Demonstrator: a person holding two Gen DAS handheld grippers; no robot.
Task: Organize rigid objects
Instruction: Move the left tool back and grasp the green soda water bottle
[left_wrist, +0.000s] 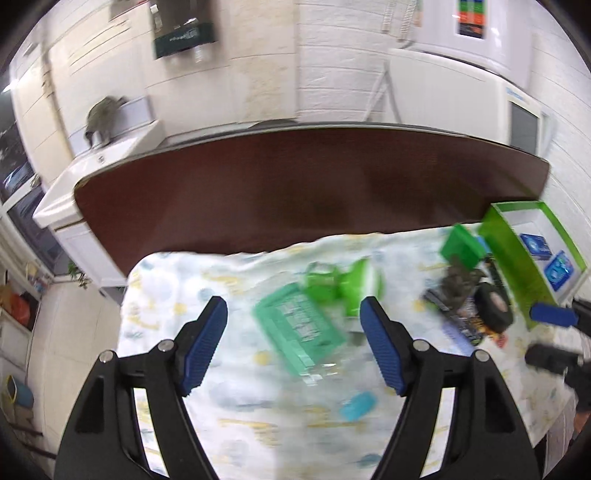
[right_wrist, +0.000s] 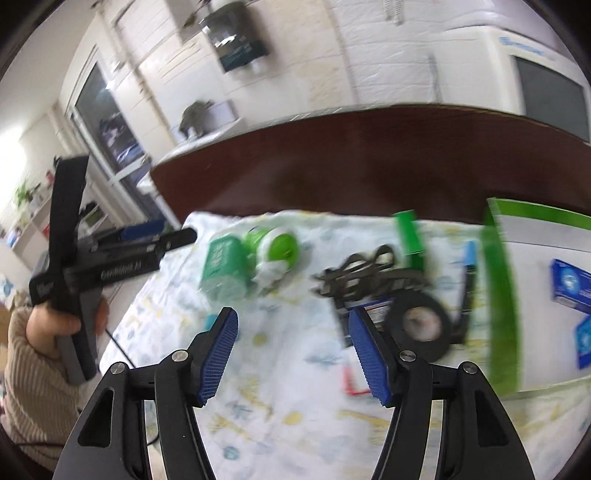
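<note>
My left gripper (left_wrist: 293, 328) is open and empty above the patterned cloth (left_wrist: 236, 398), just in front of a green box (left_wrist: 299, 328) and a lime green container (left_wrist: 343, 284). My right gripper (right_wrist: 293, 343) is open and empty over the cloth (right_wrist: 288, 406), left of a black tape roll (right_wrist: 421, 325). The green box (right_wrist: 223, 269) and lime container (right_wrist: 279, 251) lie ahead to its left. A green-walled tray (right_wrist: 500, 302) holds blue boxes (right_wrist: 570, 284) at the right. Both views are blurred.
A tangle of black straps (right_wrist: 362, 273), a small green box (right_wrist: 408, 236) and a dark packet lie beside the tape roll. A small blue item (left_wrist: 358, 404) lies on the cloth. The dark wooden table (left_wrist: 295, 192) extends behind. The other gripper shows at the left (right_wrist: 110, 258).
</note>
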